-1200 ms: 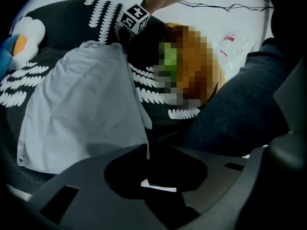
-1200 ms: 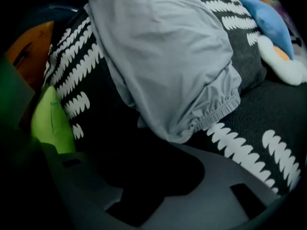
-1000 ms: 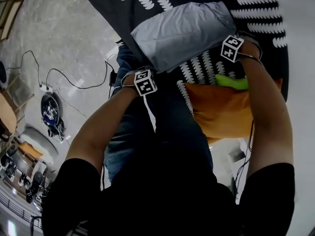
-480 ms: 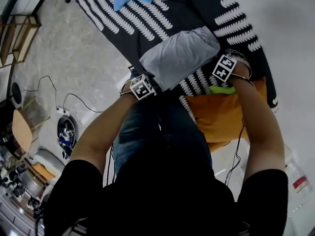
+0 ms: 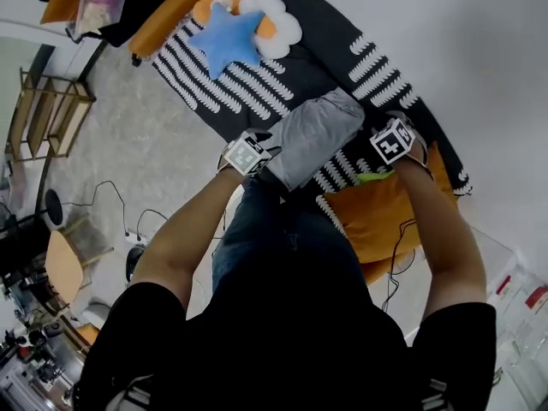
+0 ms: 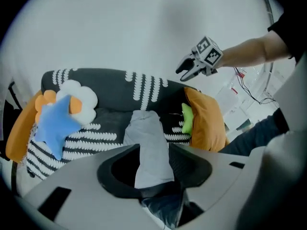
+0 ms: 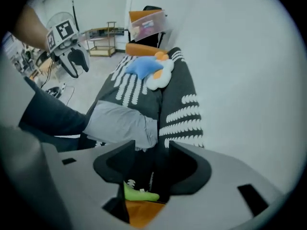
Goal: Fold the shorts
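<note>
Head view: your left gripper [image 5: 250,152] sits just left of centre and your right gripper [image 5: 394,140] right of centre. The grey shorts [image 5: 315,135] lie between them as a narrow folded bundle on the black-and-white couch cover [image 5: 360,67]. Neither gripper touches them. A blue star cushion [image 5: 229,39] rests on a white-and-orange flower cushion [image 5: 272,15] in the upper middle. An orange cushion [image 5: 377,217] with a green item [image 5: 377,176] on it lies below your right gripper.

Left gripper view: your jaws stand apart and have just been opening. They clamp nothing. The shorts show in the gap at lower centre, but they lie on the couch beyond the jaws. Your right gripper hangs in the upper right of the frame, clear of the cloth, with its jaws parted. The star cushion is at the left, the orange cushion at the right.

Right gripper view: these jaws are also spread and empty. The green item shows low in the gap, well beyond them. The shorts lie at centre left on the cover. Your left gripper hangs in the upper left corner, above your jeans leg [image 7: 53,116].
</note>
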A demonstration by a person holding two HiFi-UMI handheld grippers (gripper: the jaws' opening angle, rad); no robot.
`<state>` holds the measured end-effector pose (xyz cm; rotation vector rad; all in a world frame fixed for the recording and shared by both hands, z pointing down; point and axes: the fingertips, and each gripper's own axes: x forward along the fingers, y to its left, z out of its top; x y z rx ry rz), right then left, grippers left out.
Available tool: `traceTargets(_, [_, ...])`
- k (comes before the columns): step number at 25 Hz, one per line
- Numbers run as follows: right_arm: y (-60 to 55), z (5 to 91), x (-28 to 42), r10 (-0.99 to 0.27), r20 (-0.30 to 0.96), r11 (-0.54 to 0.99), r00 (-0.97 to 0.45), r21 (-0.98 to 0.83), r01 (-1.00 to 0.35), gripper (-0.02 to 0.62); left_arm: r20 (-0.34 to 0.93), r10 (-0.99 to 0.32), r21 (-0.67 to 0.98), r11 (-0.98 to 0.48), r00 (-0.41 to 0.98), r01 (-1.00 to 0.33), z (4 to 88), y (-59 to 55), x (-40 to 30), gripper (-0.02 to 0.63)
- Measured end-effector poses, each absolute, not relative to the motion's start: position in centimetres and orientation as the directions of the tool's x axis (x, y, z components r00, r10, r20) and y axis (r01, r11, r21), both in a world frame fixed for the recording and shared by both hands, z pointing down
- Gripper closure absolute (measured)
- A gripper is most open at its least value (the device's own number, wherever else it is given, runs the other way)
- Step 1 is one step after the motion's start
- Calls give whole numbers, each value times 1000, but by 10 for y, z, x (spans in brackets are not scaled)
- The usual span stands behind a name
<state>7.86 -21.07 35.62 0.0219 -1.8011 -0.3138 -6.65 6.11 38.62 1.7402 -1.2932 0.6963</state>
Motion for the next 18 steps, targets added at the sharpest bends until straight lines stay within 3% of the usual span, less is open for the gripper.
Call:
traceTargets(9, [-244,207,66,-244,820,970,-518,207,-130,369,748,-631,187,-100,208,-977,251,-10,-107,399])
traceTargets(18, [-247,128,99,-283,728,935,-624,66,-347,370,665,-722,144,-126,190,-982,151,-65,-106,399])
